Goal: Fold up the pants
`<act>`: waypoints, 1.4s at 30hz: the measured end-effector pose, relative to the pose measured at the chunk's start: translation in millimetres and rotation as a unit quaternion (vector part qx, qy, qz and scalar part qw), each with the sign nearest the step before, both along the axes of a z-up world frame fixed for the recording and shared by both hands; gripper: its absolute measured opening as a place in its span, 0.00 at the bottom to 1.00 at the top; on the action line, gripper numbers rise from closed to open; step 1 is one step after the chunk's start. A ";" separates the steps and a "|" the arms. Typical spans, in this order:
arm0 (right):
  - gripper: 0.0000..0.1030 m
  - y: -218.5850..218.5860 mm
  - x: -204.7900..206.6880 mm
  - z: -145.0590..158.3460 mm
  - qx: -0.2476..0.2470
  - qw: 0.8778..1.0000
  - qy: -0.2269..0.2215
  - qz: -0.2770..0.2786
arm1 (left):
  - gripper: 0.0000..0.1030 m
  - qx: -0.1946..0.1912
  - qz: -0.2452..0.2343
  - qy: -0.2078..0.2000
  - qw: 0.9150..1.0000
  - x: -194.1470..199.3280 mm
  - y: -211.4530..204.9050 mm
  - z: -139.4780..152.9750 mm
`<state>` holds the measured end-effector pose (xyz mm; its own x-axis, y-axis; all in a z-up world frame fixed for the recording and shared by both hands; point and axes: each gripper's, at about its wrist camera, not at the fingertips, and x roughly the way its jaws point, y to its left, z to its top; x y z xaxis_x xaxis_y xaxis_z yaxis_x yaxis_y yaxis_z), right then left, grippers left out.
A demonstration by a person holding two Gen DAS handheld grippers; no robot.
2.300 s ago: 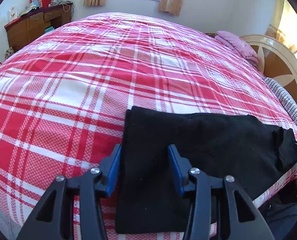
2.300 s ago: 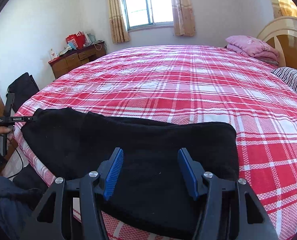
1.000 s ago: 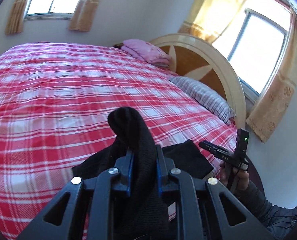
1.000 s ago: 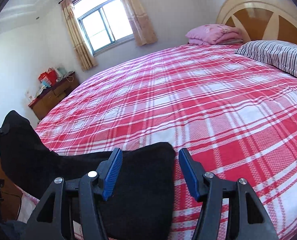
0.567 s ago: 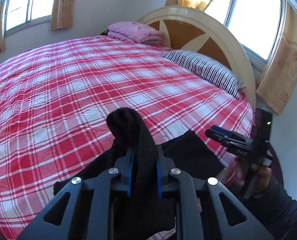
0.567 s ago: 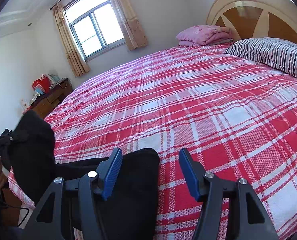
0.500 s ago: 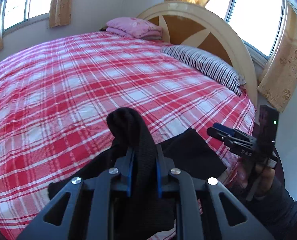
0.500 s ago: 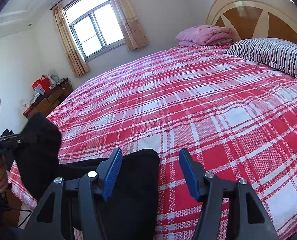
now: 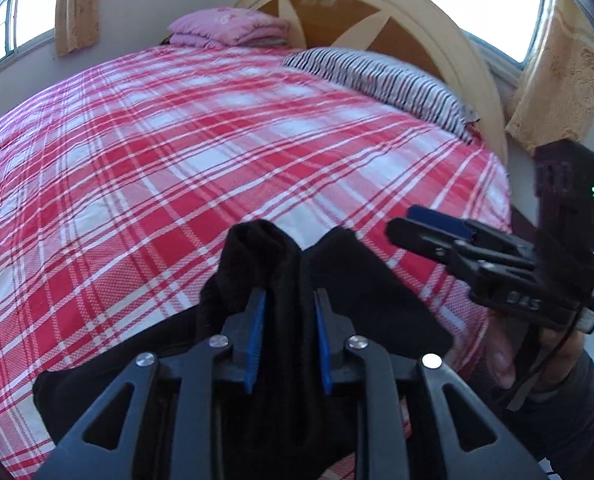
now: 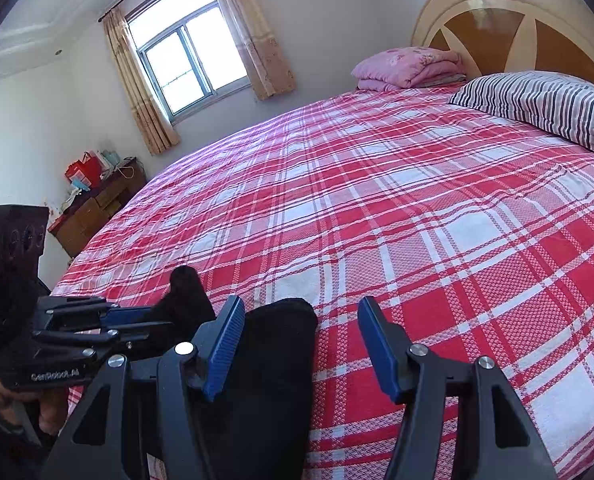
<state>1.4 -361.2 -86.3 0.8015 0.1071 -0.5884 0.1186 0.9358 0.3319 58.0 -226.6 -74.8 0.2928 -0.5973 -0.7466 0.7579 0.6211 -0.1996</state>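
Observation:
The black pants [image 9: 361, 292] lie folded at the near edge of the red plaid bed [image 9: 177, 152]. My left gripper [image 9: 289, 300] is shut on a bunched end of the pants [image 9: 257, 252] and holds it up over the other end. It also shows in the right wrist view [image 10: 137, 320], at the left, with the black cloth [image 10: 185, 292] in its jaws. My right gripper [image 10: 301, 312] is open, its jaws over the pants' far edge [image 10: 281, 344]. It also shows in the left wrist view [image 9: 429, 228], at the right.
A striped pillow [image 10: 545, 100] and a folded pink blanket [image 10: 409, 66] lie by the wooden headboard [image 10: 517, 12]. A wooden dresser [image 10: 97, 208] with clutter stands at the far left wall under a window [image 10: 189, 64].
My left gripper, holding the pants' end, has swung right across the bed and now sits close beside my right gripper. The right gripper has stayed open and hardly moved.

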 end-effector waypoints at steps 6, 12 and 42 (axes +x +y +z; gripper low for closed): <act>0.59 0.9 -2.3 5.9 0.021 1.000 -0.005 0.012 | 0.54 -0.046 0.029 -0.051 0.997 -13.3 38.3 24.6; 0.59 23.8 0.5 6.4 0.039 0.997 0.016 0.067 | 0.60 -0.003 0.116 -0.118 0.986 -3.1 83.2 13.7; 0.11 48.8 3.0 -5.7 -0.089 0.974 0.171 0.114 | 0.72 0.049 0.197 -0.094 0.975 19.8 121.4 -51.0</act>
<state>4.4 -312.4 -92.0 0.5216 0.1313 -0.8430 -0.0241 0.9900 0.1392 77.8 -105.2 -125.7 0.6223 -0.3394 -0.7054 0.4749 0.8800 -0.0045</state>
